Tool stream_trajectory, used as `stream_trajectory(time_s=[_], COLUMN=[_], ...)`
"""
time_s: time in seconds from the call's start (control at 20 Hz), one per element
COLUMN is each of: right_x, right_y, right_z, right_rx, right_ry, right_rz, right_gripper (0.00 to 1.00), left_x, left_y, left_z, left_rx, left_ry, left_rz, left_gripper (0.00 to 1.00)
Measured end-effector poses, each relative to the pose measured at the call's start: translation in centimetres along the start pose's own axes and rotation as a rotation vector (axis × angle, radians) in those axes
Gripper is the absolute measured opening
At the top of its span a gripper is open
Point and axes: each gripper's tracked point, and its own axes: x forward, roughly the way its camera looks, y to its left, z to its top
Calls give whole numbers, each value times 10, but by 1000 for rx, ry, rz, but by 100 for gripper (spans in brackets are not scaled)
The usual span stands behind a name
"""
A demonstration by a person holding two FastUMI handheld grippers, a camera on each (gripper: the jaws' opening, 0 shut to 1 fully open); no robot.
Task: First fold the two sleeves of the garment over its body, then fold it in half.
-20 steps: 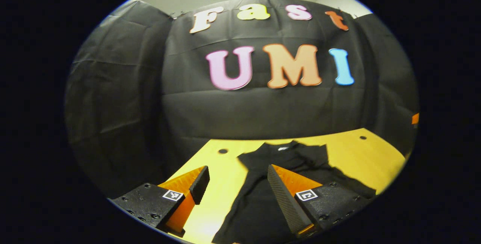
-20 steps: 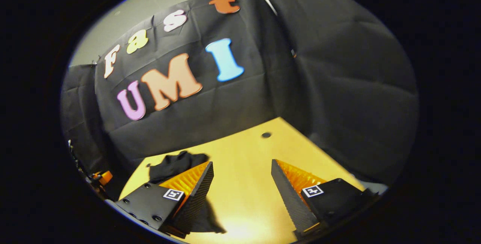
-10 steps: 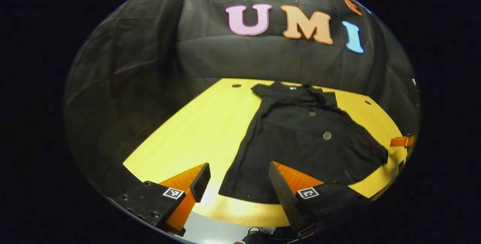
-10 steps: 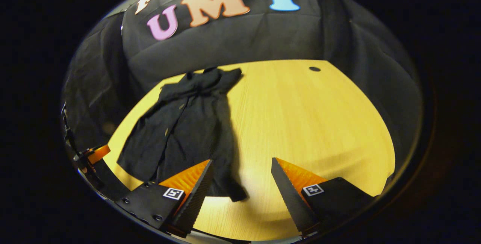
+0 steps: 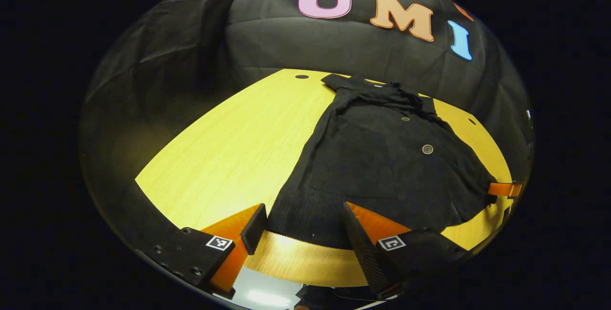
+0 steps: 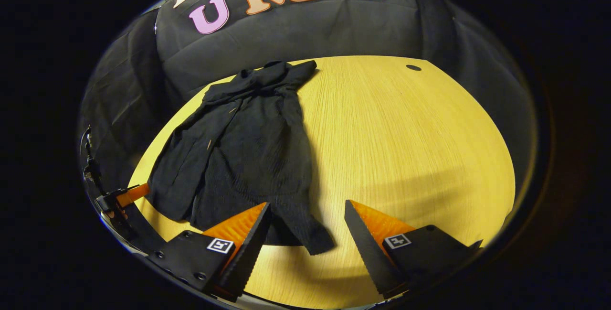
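In the left gripper view, the left gripper (image 5: 301,229) is held above the near edge of the wooden table (image 5: 229,147) and looks down and forward over it; its two fingers stand apart with nothing between them, so the tool is released. Its left finger is over bare wood, and its right finger (image 5: 359,243) shows in front of the lower hem of the black garment (image 5: 382,166). The garment lies flat on the table, a little to the right of the middle, with the collar at the far side near the booth wall and the hem at the near edge. Two round buttons (image 5: 427,149) are seen on its front. One sleeve lies over the body near the collar. At the right rim of this view, a small part of the other gripper touches or nearly touches the right lower corner of the garment; I cannot tell which. In the right gripper view, the right gripper (image 6: 308,231) is also tilted down over the near part of the table (image 6: 405,133), with its fingers wide apart and holding nothing. The garment (image 6: 248,152) lies on the left half of the table here, and its near corner reaches into the space between the two fingers. The right finger (image 6: 370,248) is over bare wood.
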Motion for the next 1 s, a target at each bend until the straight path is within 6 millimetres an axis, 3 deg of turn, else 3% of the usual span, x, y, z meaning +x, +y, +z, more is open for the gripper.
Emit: stream_trajectory(time_s=[0.2,0.25,0.3,0.4,0.55,0.6,0.65,0.7,0.8,0.85,0.9,0.95,1.0], right_x=[6,6,7,9,7,6,8,8,7,8,7,4,0], right_y=[8,13,17,25,41,47,55,60,69,67,66,69,71], right_z=[0,-5,-4,-8,-7,-6,-7,-7,-13,-12,-9,-7,-3], right_rx=[-49,-58,-65,-70,-70,-71,-76,-81,-86,-86,-78,-63,-45], right_ry=[8,16,9,16,22,28,29,30,31,25,16,15,9], right_rz=[2,2,4,9,20,24,26,23,22,21,12,14,10], right_gripper=[98,89,95,81,58,53,40,36,17,16,16,8,8], left_x=[5,6,7,8,9,11,11,12,15,16,17,16,13], left_y=[0,1,0,-1,0,-2,-7,-7,-12,-13,-12,-10,-8], left_z=[-7,-8,-11,-8,-9,-8,-7,-7,-6,-5,-4,-1,8], left_rx=[29,39,41,38,46,48,49,51,63,71,86,101,112], left_ry=[20,20,27,15,23,22,19,23,28,27,33,39,24], left_rz=[22,28,23,19,8,1,-7,-7,-20,-21,-12,-5,3], left_gripper=[94,94,94,95,86,80,70,60,33,27,12,9,6])
